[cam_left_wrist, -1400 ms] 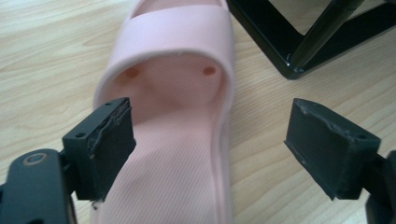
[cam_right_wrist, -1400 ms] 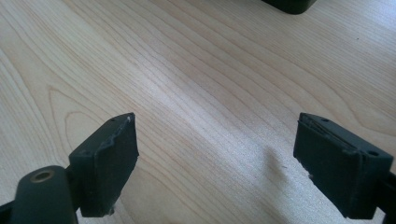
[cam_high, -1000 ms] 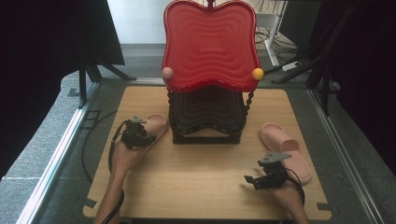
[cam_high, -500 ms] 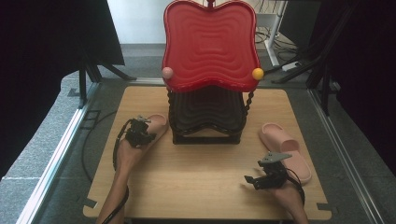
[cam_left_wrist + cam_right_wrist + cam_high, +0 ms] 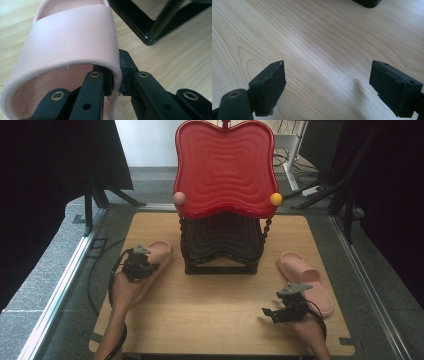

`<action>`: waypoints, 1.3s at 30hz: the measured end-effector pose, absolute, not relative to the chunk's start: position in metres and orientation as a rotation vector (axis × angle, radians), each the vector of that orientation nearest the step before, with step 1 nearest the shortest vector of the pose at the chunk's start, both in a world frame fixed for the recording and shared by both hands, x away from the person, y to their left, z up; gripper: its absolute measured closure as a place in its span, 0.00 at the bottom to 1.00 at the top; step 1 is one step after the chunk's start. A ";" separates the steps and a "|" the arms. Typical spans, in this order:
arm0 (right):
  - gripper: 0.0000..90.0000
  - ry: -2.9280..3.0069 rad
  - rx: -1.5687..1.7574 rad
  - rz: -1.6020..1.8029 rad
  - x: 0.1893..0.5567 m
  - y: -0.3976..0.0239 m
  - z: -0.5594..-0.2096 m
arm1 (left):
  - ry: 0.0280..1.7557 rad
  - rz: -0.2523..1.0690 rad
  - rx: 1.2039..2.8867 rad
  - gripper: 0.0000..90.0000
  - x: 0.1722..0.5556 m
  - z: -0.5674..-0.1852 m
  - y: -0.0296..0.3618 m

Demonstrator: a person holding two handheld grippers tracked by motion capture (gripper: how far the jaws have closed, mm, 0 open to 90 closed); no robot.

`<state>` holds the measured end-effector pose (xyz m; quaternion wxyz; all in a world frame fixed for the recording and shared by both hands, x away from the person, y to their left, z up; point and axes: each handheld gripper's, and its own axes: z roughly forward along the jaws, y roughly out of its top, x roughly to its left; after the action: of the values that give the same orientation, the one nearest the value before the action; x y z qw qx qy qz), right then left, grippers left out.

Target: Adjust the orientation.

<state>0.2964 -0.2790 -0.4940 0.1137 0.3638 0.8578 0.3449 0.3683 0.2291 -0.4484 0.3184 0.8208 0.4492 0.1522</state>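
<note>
A pink slipper (image 5: 159, 251) lies at the table's left, beside the black rack. My left gripper (image 5: 145, 268) is shut on it. In the left gripper view the jaws have just been closing, and the gripper (image 5: 116, 76) now pinches the right edge of the slipper's (image 5: 72, 37) strap, one pad inside and one outside. A second pink slipper (image 5: 306, 276) lies at the right. My right gripper (image 5: 270, 312) stands just in front of it, open. Bare wood shows under the right gripper (image 5: 327, 87), with nothing between its fingers.
A black tiered rack (image 5: 220, 245) with a red wavy tray (image 5: 225, 170) on top stands at the middle back of the wooden table (image 5: 215, 315). A pink ball (image 5: 179, 197) and a yellow ball (image 5: 276, 198) sit at the tray's corners. A rack foot (image 5: 147, 37) lies close to the held slipper.
The left gripper has closed on the slipper's strap and shifted slightly back toward me with it. The right gripper has not moved.
</note>
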 end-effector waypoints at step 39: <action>0.15 2.502 1.076 1.019 0.296 -0.281 -0.493 | 0.821 0.356 2.260 0.91 0.272 -0.396 0.195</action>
<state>0.2961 -0.2811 -0.4929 0.1166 0.3673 0.8545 0.3482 0.2716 0.1950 -0.3960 0.3478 0.8717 0.3167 0.1372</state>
